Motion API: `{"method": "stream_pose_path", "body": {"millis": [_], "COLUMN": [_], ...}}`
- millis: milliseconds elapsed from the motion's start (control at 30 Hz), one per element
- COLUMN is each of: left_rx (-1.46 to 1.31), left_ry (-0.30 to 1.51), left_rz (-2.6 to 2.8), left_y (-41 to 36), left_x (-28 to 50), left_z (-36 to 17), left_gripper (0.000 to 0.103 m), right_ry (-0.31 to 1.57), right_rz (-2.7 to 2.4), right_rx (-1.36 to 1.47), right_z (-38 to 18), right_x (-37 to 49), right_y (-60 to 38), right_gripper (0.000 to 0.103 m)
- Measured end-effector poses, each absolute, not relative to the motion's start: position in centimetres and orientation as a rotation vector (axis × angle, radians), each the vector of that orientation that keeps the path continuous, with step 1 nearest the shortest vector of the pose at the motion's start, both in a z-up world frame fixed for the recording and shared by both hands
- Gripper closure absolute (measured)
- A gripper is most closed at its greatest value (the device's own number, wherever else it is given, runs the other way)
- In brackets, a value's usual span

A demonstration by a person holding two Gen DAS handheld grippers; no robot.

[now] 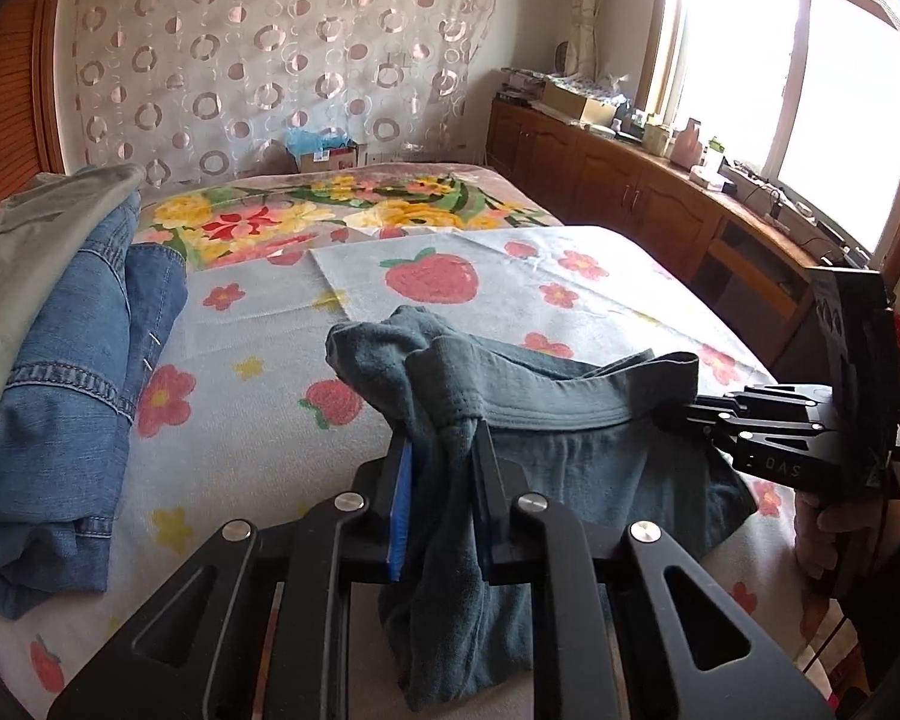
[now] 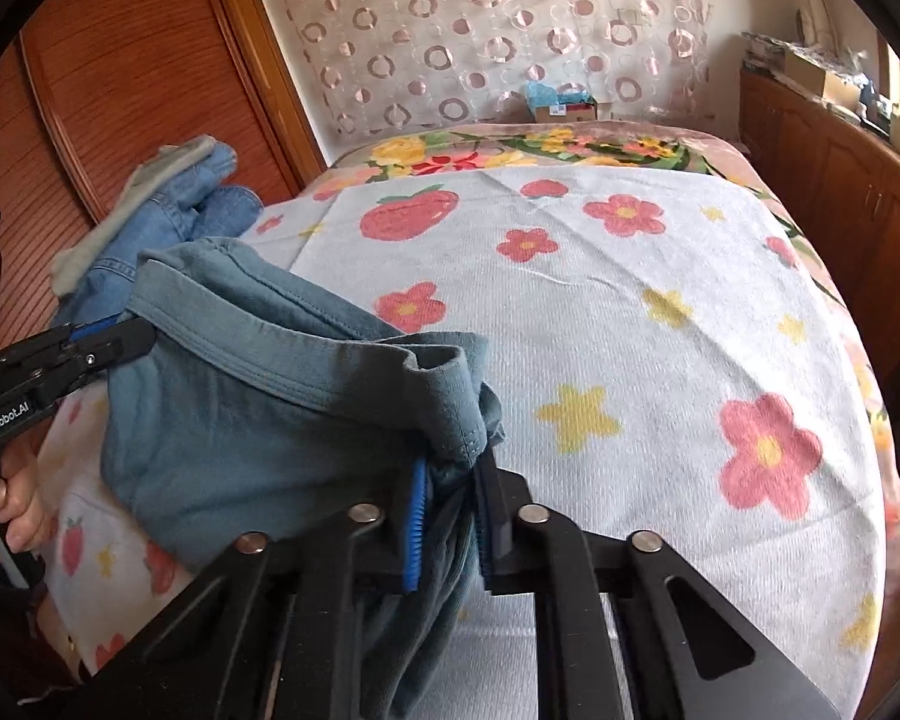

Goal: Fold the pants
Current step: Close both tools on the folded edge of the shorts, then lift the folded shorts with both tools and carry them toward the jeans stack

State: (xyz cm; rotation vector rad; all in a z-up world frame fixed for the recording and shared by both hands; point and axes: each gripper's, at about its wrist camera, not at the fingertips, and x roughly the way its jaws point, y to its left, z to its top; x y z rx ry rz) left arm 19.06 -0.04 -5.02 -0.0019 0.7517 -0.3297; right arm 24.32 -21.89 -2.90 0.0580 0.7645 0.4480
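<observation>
Two grippers clamped on one pair of teal knit pants (image 1: 570, 414), each pinching a gathered end of the waistband. Left gripper (image 1: 444, 480) closed tight on a bunched fold; right gripper (image 2: 450, 510) likewise shut on cloth, blue pads pressed into it. Waistband stretched between the two, long axis running side to side across the near edge of the bed, legs hanging down below the jaws and out of sight. Neither hand nearer: held evenly, garment lifted just above the strawberry-and-flower blanket (image 2: 630, 312). Ahead of the jaws, open blanket, likely the place to lay the pants flat. To the left, a heap of blue jeans (image 1: 72, 384) under a pale grey-green garment (image 1: 36, 228), close enough to snag a swinging leg. Wooden cabinets (image 1: 618, 180) along the right, well apart.
</observation>
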Motion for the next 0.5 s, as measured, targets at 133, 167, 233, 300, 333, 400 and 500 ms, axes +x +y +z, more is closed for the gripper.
{"method": "stream_pose_path", "body": {"millis": [133, 167, 233, 300, 333, 400, 500], "left_rx": [0.008, 0.008, 0.004, 0.0, 0.001, 0.005, 0.018], "left_ry": [0.714, 0.697, 0.668, 0.638, 0.627, 0.595, 0.558], "left_rz": [-0.333, -0.336, -0.339, -0.342, -0.343, -0.344, -0.34], "left_y": [-0.4, -0.4, -0.4, -0.4, -0.4, -0.3, -0.2], "left_x": [18.0, 17.6, 16.9, 16.3, 16.1, 15.5, 15.0], "left_z": [-3.9, -3.3, -2.2, -1.1, -0.6, 0.7, 2.4], "left_gripper": [0.086, 0.086, 0.086, 0.086, 0.086, 0.086, 0.086], "right_ry": [0.71, 0.691, 0.652, 0.613, 0.592, 0.561, 0.522], "right_rz": [0.449, 0.451, 0.454, 0.451, 0.448, 0.446, 0.459], "right_rx": [0.04, 0.032, 0.012, -0.009, -0.018, -0.025, -0.029], "right_z": [-1.3, -0.7, 0.5, 1.5, 2.0, 2.9, 4.0], "right_x": [22.7, 22.2, 21.2, 20.3, 19.9, 19.2, 18.2], "right_y": [-21.6, -21.5, -21.3, -21.0, -21.0, -20.9, -20.8], "right_gripper": [0.093, 0.093, 0.093, 0.094, 0.094, 0.094, 0.094]}}
